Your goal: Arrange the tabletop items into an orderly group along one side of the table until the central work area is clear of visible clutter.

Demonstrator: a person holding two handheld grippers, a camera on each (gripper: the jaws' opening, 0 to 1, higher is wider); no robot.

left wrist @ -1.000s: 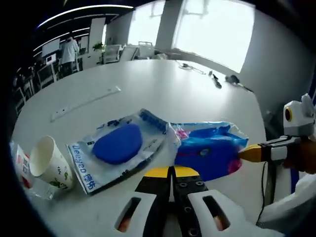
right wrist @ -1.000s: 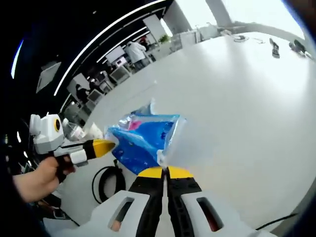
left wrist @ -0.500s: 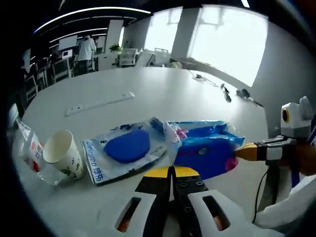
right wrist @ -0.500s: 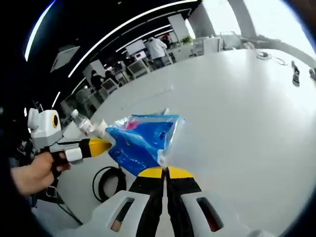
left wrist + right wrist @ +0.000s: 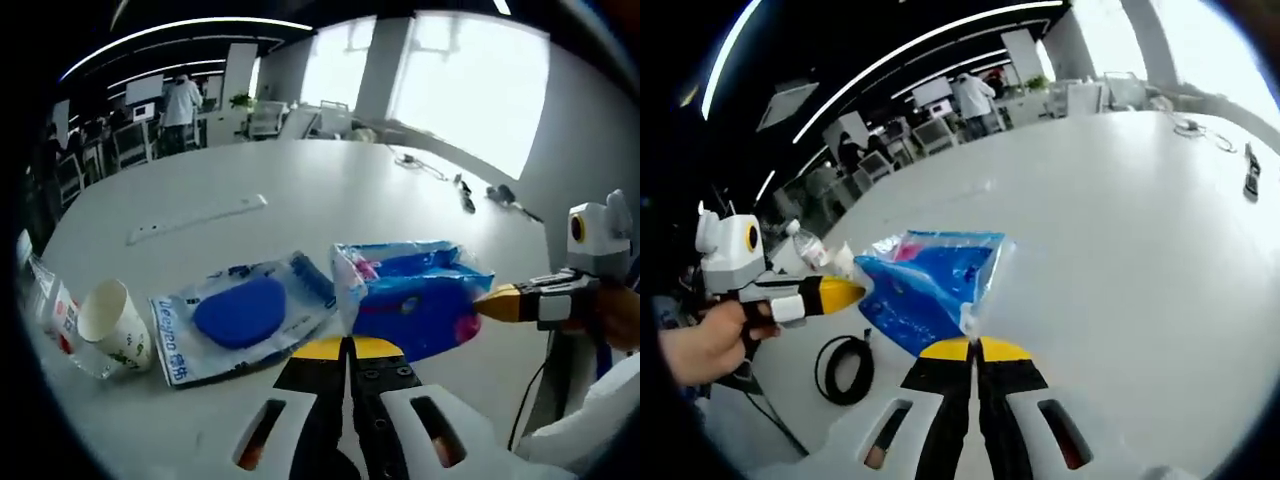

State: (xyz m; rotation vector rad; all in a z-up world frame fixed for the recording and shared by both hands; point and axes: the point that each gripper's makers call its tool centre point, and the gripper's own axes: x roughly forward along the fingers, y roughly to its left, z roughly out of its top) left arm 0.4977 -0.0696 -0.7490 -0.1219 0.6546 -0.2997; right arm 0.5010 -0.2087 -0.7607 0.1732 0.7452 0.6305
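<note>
Your white counter carries everything near its front edge. The blue crinkled bag is pinched at opposite ends by your left gripper and right gripper, both clenched on its clear plastic. Beside it lies a clear pouch holding a blue oval pad. Farther along that edge, a tipped paper cup partly hides a bottle.

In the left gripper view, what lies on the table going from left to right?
Plastic bottle → paper cup → clear packet with a blue pad → blue bag → right gripper coming in from the right.
</note>
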